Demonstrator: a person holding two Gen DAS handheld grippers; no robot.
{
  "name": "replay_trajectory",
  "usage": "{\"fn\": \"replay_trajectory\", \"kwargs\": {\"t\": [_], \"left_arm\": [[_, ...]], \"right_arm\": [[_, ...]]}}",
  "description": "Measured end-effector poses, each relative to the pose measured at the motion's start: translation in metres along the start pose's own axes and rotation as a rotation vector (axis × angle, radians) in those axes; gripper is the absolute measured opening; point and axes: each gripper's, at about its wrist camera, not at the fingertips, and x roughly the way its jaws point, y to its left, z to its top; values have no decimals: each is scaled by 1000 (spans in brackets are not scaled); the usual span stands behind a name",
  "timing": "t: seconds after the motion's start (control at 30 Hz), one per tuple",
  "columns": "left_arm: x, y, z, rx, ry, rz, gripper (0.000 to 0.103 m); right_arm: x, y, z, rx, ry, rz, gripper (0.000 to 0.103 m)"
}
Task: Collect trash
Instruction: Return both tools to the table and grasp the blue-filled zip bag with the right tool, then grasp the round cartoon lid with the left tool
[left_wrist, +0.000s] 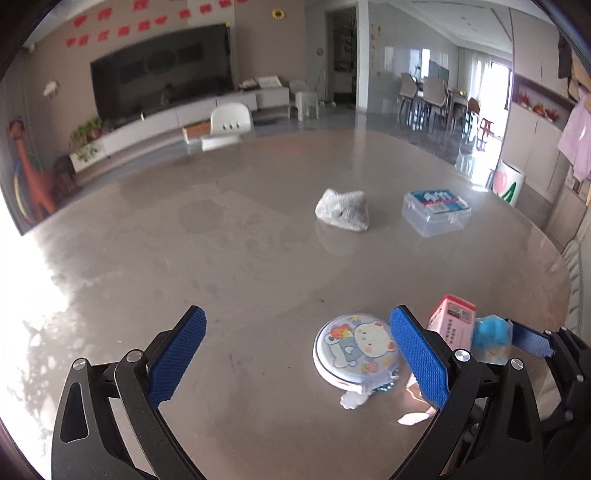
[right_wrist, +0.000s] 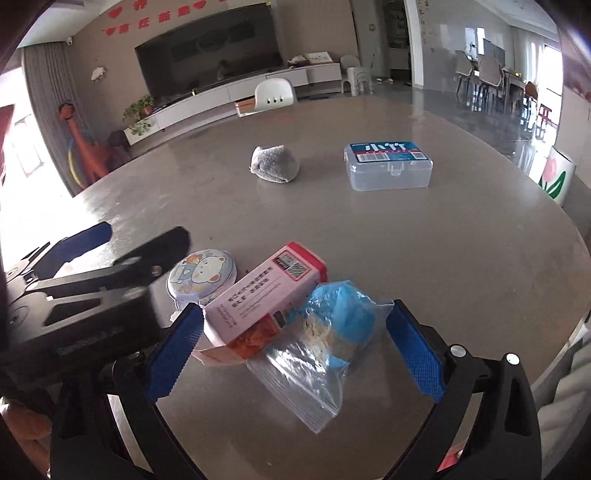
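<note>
On the desk (right_wrist: 443, 236), my right gripper (right_wrist: 295, 354) gaped wide around the pink carton (right_wrist: 258, 299); my left gripper (left_wrist: 295, 354), at nine o'clock, gaped empty.

The round table (right_wrist: 461, 240) has a smooth, glossy stone-like top that mirrors the window light. The zip bag (right_wrist: 310, 373) is thin, clear, shiny plastic film, creased, over a crinkled blue plastic wad (right_wrist: 343, 310). The pink carton (right_wrist: 266, 299) looks like printed, slightly glossy cardboard. The round tin (right_wrist: 203, 277) has a smooth printed lid. The storage box (right_wrist: 388, 170) is clear hard plastic. The grey bundle (right_wrist: 275, 164) looks like rough cloth. The gripper pads (left_wrist: 417, 354) are matt blue, finely textured, on black plastic arms.
</note>
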Motion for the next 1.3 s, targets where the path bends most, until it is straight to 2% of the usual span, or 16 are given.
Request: {"fn": "replay_trajectory", "kwargs": {"t": [0.13, 0.17, 0.2, 0.27, 0.5, 0.6, 0.63, 0.67, 0.73, 0.9, 1.13, 1.17, 1.2, 1.23, 1.3], "left_arm": [[-3, 11, 3, -35, -15, -3, 98], [-4, 14, 3, -43, -17, -2, 98], [-5, 19, 4, -60, -16, -4, 98], [-4, 23, 3, -78, -10, -13, 98], [-3, 20, -3, -61, 7, -11, 98], [0, 13, -5, -51, 17, -22, 98], [2, 9, -5, -41, 22, -22, 98], [4, 7, -6, -31, 27, -22, 98], [8, 4, -7, -20, 41, -26, 98], [10, 6, -6, -40, 56, -47, 98], [27, -8, -6, -32, 134, -75, 98], [30, -12, -6, -23, 150, -74, 96], [32, -13, -6, -23, 155, -88, 83], [33, -14, -7, -34, 157, -115, 80], [32, -19, -7, -29, 150, -122, 62]], "right_arm": [[6, 2, 3, 59, -12, -22, 98], [7, 1, 3, 80, -18, -29, 94], [8, -1, 3, 95, -21, -18, 76], [5, -5, 1, 102, -27, -16, 65], [-5, -6, -13, 13, -61, -4, 63], [-5, 1, -18, -51, -77, 30, 57], [-5, 4, -20, -88, -76, 48, 41], [-6, 3, -20, -89, -73, 78, 36], [-6, -5, -18, -70, -63, 119, 34], [-10, -23, -5, -42, -61, 130, 33], [-31, -32, 17, -93, -123, 120, 33], [-33, -33, 19, -100, -127, 117, 33], [-33, -34, 20, -105, -130, 112, 33], [-35, -33, 20, -109, -133, 107, 33], [-37, -35, 19, -115, -138, 99, 33]]}}
